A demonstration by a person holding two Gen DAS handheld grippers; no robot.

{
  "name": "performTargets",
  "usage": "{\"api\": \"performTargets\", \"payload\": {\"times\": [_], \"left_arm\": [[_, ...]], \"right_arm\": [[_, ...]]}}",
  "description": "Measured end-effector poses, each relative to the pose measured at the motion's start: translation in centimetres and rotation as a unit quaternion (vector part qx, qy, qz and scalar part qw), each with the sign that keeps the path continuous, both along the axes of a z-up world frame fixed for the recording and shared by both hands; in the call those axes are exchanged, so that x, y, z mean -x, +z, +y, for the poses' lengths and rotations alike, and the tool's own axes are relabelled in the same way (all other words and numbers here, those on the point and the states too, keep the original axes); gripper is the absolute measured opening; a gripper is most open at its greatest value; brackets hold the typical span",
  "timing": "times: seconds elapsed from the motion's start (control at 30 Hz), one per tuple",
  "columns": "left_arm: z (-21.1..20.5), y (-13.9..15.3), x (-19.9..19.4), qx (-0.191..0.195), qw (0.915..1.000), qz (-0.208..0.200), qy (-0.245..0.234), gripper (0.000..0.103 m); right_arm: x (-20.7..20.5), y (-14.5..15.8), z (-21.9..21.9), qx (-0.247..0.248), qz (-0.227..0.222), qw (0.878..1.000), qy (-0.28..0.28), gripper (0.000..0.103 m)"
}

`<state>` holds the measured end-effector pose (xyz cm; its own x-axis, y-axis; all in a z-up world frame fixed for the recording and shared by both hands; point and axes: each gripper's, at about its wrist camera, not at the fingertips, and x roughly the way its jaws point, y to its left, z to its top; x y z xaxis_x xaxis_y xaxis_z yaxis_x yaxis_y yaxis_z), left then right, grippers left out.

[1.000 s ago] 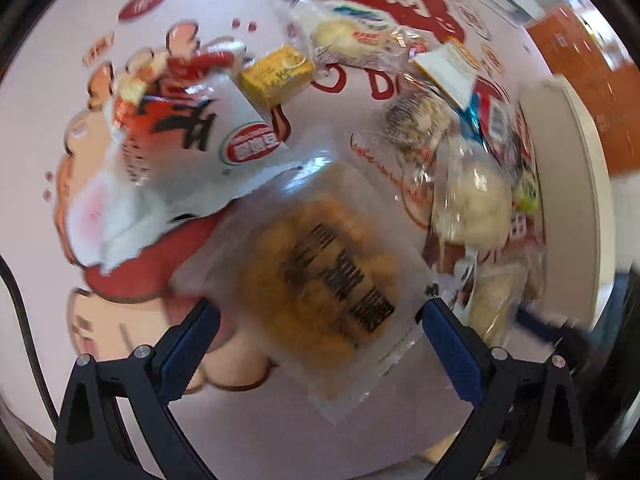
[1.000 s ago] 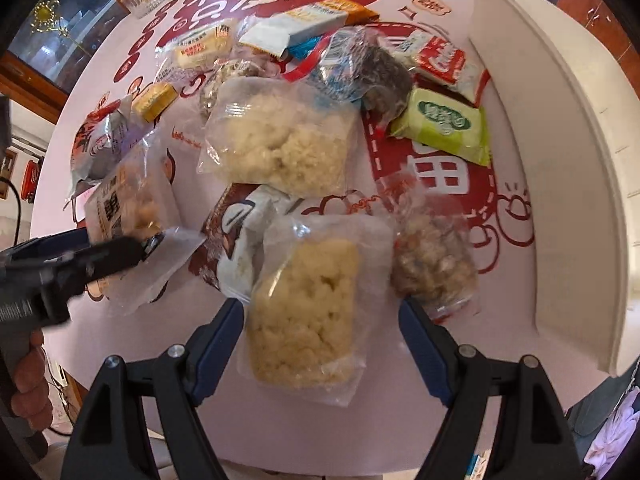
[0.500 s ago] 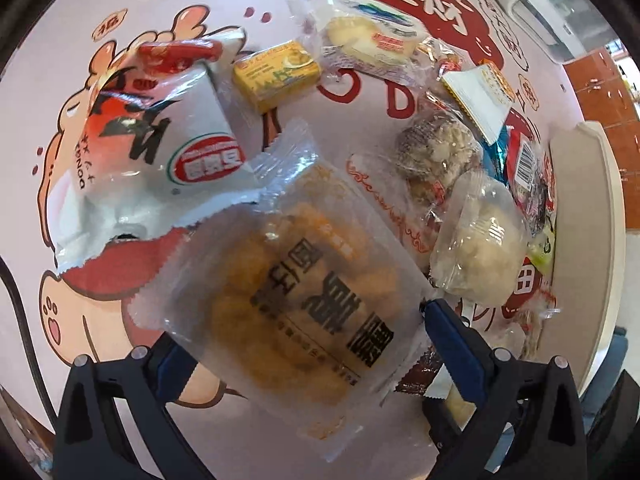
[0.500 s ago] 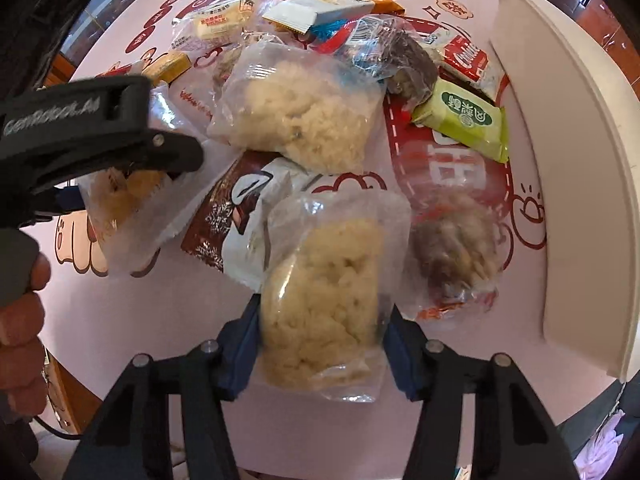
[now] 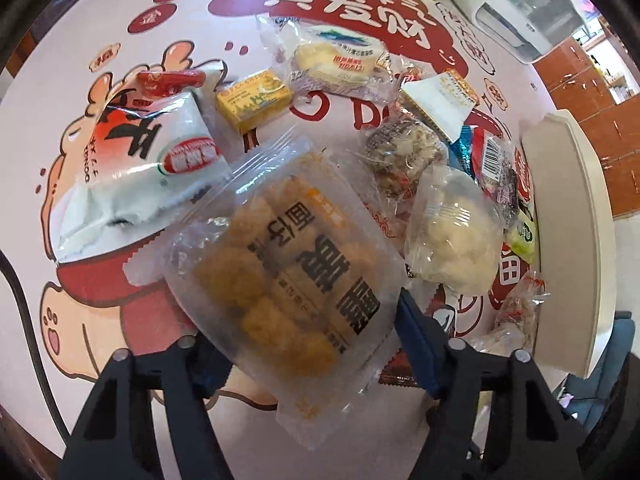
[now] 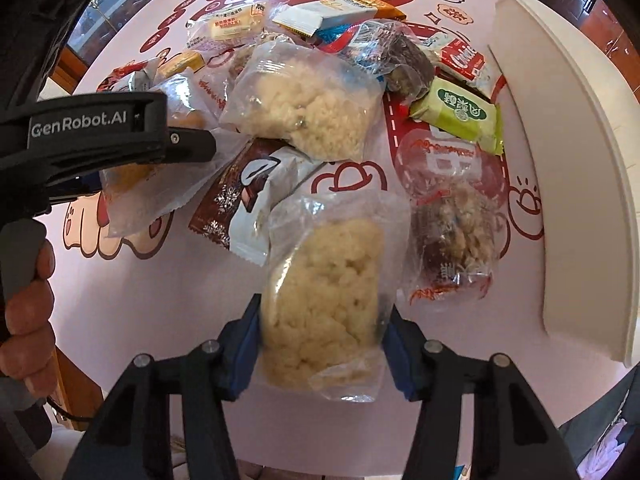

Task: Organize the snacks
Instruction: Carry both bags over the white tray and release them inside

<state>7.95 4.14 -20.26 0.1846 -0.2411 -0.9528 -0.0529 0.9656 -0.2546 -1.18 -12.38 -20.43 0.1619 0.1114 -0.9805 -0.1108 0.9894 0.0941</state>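
- Your left gripper [image 5: 304, 352]: fingers have just been closing, now clenched on the frosted bag of golden fried pieces [image 5: 288, 272], one blue pad on each side edge, bag over the near part of the bench [image 5: 80, 32].
- Your right gripper [image 6: 320, 352]: fingers closed in within the last second too, grasping one clear bag of pale puffed-rice cake [image 6: 324, 300] at its lower end.
- Count, right wrist view: two puffed-rice bags in all, the second one [image 6: 308, 100] lying free further back; one brown chocolate wrapper [image 6: 244, 192] between them; one nut-cluster bag [image 6: 456, 224] just right of the held one; one green packet [image 6: 460, 116] beyond it.
- Left wrist view: one white-and-red packet [image 5: 148, 160], one yellow block [image 5: 252, 100], one small cake pack [image 5: 332, 60].
- Edges: white tray [image 6: 568, 160] stands along the right side, its rim near the nut bag. Bare bench near you, between the two grippers; the far side is crowded.
- Your hand [image 6: 24, 320] on the left tool's handle shows at the right view's left edge.
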Motion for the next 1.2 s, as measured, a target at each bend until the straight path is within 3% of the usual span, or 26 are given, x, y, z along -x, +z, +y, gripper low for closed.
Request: {"api": "performTargets", "payload": {"times": [0.3,0.5,0.67,0.87,1.1,1.2], "left_arm": [[2.0,1.2,1.9,-0.007,0.9998,-0.012,-0.011,0.062],[2.8,4.5,4.7,-0.024,0.9967,-0.050,-0.059,0.062],[1.1,8.8,6.1,-0.053,0.9855,-0.113,-0.114,0.062],[-3.2,14.6,6.8,-0.047,0.9653,-0.188,-0.175,0.063],[-11.6,18.3,6.4,-0.041,0.9425,-0.240,-0.229,0.063],[-15.6,19.2,6.0,-0.050,0.9340,-0.252,-0.248,0.064]], "right_arm": [[1.3,3.8,-1.3,-0.010,-0.032,0.999,-0.008,0.055],[2.5,6.2,-2.4,-0.006,-0.059,0.998,-0.015,0.055],[1.8,8.8,-2.5,0.010,-0.109,0.994,-0.022,0.055],[2.1,12.7,-3.7,0.028,-0.175,0.983,-0.055,0.055],[3.4,17.6,-10.1,0.055,-0.243,0.959,-0.131,0.055],[3.1,18.3,-13.4,0.075,-0.262,0.949,-0.162,0.055]]}}
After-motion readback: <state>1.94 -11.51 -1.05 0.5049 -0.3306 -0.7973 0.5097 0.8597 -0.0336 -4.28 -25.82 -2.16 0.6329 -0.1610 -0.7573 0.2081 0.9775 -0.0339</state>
